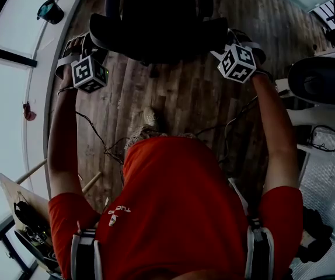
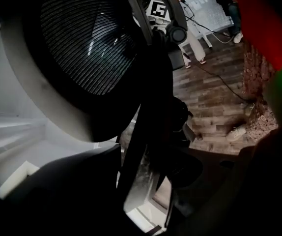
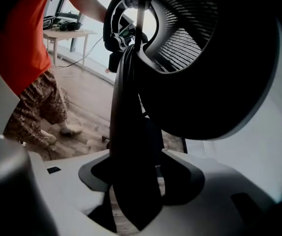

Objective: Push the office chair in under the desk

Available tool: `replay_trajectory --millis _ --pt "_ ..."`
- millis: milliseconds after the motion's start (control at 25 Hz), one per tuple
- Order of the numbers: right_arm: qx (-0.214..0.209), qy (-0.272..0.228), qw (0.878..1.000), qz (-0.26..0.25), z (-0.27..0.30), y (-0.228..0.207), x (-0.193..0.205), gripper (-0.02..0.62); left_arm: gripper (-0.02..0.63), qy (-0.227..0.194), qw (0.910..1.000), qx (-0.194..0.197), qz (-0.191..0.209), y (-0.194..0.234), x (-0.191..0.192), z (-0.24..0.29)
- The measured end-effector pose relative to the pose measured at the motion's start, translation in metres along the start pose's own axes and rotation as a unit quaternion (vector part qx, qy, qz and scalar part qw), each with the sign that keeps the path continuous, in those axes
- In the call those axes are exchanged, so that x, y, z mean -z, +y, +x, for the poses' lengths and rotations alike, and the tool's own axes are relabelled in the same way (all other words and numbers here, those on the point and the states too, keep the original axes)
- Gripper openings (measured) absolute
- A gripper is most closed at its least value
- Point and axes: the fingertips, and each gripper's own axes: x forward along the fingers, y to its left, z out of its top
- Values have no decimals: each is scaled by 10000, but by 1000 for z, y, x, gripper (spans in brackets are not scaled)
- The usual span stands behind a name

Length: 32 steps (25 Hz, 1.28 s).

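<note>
Below the red shirt (image 1: 179, 209), left gripper (image 2: 148, 181) and right gripper (image 3: 133, 181) each clamp a side edge of the office chair (image 1: 156, 22), upper centre on the wood floor (image 1: 191, 98); an uneven shove could swivel it or slip a jaw free.

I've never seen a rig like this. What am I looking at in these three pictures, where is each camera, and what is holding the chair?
There is no robot here. A person in a red shirt holds a hand-held gripper in each hand. The head view comes from a camera on the person's head, looking steeply down at their arms, the wooden floor and the black office chair. Each marker cube is part of its gripper. The other two pictures come from cameras riding on the grippers. The right gripper looks closed on a black bar of the chair's back frame. The left gripper has a similar bar between its jaws, but that view is too dark to tell whether they clamp it.
</note>
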Motion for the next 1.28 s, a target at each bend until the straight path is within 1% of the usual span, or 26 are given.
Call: replay_trajectory --millis 40,80,120,320,400,480,600,760,1280 --pt "-2 9 10000 -35 2 0 0 264 245 -42 10000 31 73 0 -2 3" --pt "12 11 10000 -76 4 -1 -1 248 228 -76 9998 71 144 -1 -3 6" --pt "27 6 9999 -125 4 -2 -1 214 212 -102 9997 110 207 -2 -4 9" --pt "-2 -76 9991 -418 4 -2 -2 181 135 -125 9985 230 471 -5 -6 20" --pt "-34 -113 9987 -486 4 -3 -2 173 124 -79 9977 304 602 -6 -4 23" --pt "-50 -130 9985 -523 4 -5 -1 170 118 -115 9970 323 694 -5 -5 24" --pt "-41 -110 9986 -515 10 -11 -1 167 115 -190 9967 291 729 2 -6 28" --pt "-27 -56 9989 -455 26 -24 0 167 114 -223 9974 210 645 13 -1 45" --pt "-99 35 9994 -332 81 -95 -3 166 114 -204 9975 180 650 68 24 112"
